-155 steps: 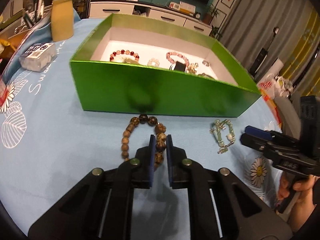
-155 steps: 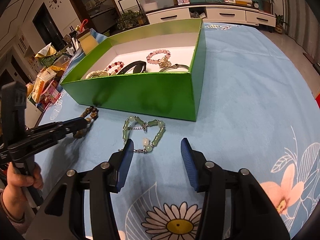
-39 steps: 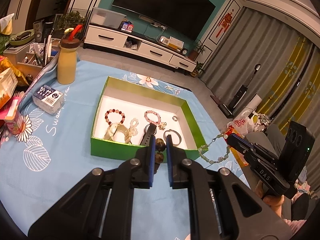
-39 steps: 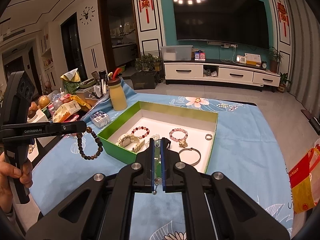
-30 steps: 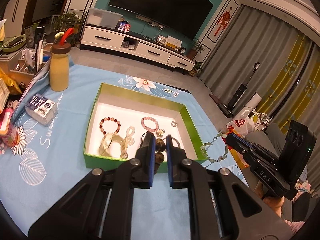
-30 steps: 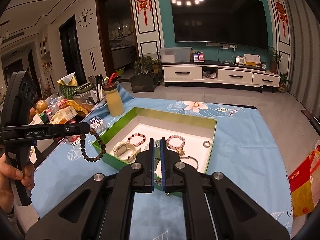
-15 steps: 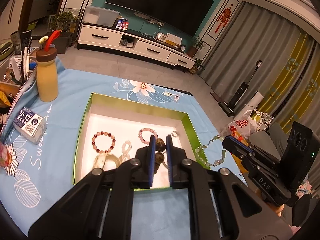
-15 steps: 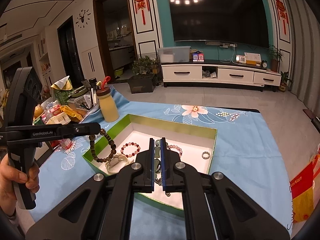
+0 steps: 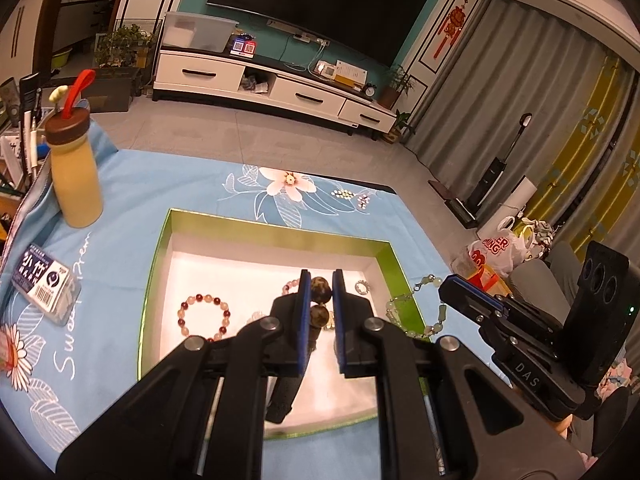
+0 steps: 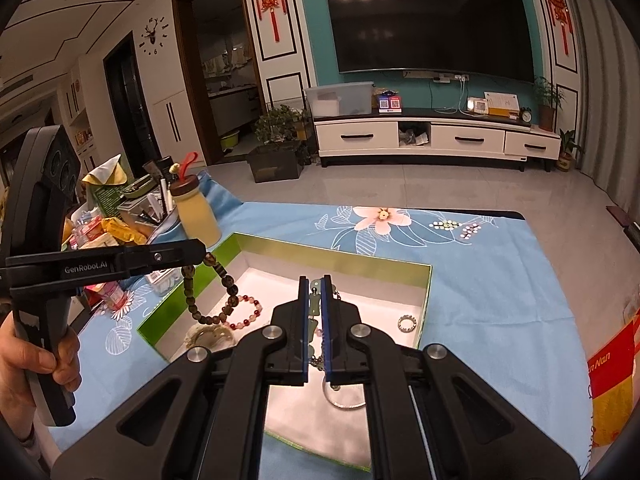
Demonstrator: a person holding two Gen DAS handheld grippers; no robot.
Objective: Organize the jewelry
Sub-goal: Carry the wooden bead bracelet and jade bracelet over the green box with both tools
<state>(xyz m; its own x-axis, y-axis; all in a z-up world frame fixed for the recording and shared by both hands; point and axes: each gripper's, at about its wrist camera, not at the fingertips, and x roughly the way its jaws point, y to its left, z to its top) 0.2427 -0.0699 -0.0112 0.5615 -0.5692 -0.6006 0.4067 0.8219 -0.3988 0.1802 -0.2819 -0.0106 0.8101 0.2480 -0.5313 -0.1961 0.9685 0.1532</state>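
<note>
My left gripper [image 9: 319, 280] is shut on a brown wooden bead bracelet [image 9: 320, 287] and holds it in the air above the green jewelry box [image 9: 154, 264]. From the right wrist view the bracelet [image 10: 208, 296] hangs in a loop from the left gripper [image 10: 200, 254] over the box's left part. My right gripper [image 10: 315, 286] is shut on a pale green jade bracelet [image 10: 313, 308], held above the box [image 10: 426, 300]. In the left wrist view that bracelet [image 9: 416, 308] dangles from the right gripper [image 9: 446, 284] over the box's right wall. Inside lie a red bead bracelet [image 9: 204, 316], a small ring [image 10: 407, 323] and a silver bangle [image 10: 346, 398].
The box sits on a blue flowered tablecloth [image 9: 120, 200]. A yellow bottle with a brown lid [image 9: 74, 168] and a small clear packet [image 9: 44, 280] stand left of the box. Clutter of snacks and pens [image 10: 112, 224] lies at the table's left edge. A red shopping bag [image 10: 610, 376] is at the right.
Both grippers have moved forward with their bracelets, from in front of the box to above its inside. Both stay shut.
</note>
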